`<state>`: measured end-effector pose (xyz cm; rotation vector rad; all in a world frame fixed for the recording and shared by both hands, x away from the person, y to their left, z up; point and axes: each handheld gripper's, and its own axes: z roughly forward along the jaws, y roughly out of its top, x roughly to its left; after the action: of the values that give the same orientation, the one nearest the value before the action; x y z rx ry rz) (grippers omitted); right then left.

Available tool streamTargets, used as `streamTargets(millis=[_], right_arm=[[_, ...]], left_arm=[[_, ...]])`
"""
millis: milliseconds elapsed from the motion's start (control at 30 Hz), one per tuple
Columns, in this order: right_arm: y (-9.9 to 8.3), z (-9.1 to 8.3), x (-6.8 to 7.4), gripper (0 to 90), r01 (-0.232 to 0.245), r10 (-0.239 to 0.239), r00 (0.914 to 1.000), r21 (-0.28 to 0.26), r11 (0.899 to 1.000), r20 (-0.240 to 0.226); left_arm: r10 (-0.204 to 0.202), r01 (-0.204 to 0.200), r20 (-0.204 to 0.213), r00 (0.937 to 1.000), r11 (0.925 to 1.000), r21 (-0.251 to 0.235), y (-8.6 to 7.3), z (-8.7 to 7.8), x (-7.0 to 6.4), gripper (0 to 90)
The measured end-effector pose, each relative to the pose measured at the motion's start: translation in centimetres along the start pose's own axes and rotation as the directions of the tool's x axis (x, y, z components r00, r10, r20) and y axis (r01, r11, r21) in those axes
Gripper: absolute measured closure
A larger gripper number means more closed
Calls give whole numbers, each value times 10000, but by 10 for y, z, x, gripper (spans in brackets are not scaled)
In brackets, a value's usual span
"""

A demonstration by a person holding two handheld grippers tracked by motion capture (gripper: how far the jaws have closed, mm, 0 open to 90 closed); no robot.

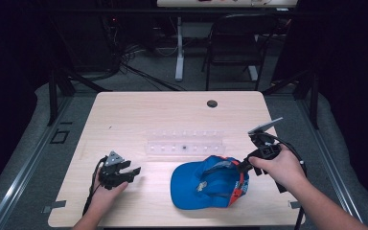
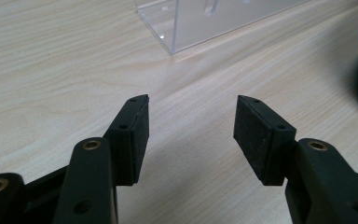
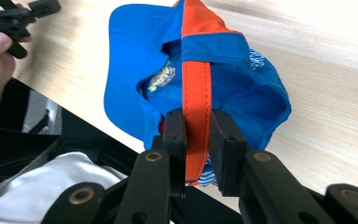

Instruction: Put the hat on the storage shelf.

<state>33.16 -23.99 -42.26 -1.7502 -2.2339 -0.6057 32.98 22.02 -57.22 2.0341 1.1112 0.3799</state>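
Right tool (image 3: 197, 140) clamps the blue cap's (image 1: 191, 184) orange strap (image 3: 196, 88); left tool (image 2: 191, 126) gapes empty beside it

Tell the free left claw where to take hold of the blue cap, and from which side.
Grip the flat brim, coming in low from the cap's left, where the open left claw already waits. The brim is a thin, stiff edge facing that side; the right claw holds the orange strap at the back.

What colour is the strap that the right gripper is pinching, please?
Orange, on a blue cap; the strap shows best in the right gripper view.
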Motion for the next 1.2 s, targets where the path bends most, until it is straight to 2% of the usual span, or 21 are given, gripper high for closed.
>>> streamTargets(millis=[200, 367, 600, 633, 767, 1000, 1033, 1200], right_arm=[[5, -10, 10, 780, -44, 44, 9994, 7, 10000, 341], [11, -24, 20, 779, 135, -139, 9971, 63, 9999, 752], [17, -41, 28, 779, 133, -137, 9948, 46, 9999, 1006], [18, -44, 31, 779, 66, -56, 9941, -85, 9999, 1085], [21, -50, 38, 779, 141, -148, 9914, 59, 9999, 1303], [26, -66, 47, 779, 119, -143, 9945, 238, 9996, 1038], [28, -71, 51, 779, -50, 40, 9963, 116, 9999, 862], [31, -81, 57, 779, 5, -18, 9963, 145, 9999, 858]], left_arm=[[72, -72, 3, 10000, 9999, 80, 0, 0, -1, 460], [104, -106, 66, 9999, 9998, 193, 0, 0, 0, 460], [116, -118, 74, 9999, 9997, 193, 0, 0, 0, 460], [83, -84, 84, 9999, 9998, 196, 0, 0, -1, 460], [118, -120, 104, 9999, 9997, 212, 1, 1, -1, 460], [131, -134, 107, 9999, 9997, 203, 0, 1, -1, 460], [129, -131, 106, 9999, 9997, 213, 1, 1, -1, 460], [147, -150, 115, 9998, 9997, 202, 1, 0, -1, 460]])
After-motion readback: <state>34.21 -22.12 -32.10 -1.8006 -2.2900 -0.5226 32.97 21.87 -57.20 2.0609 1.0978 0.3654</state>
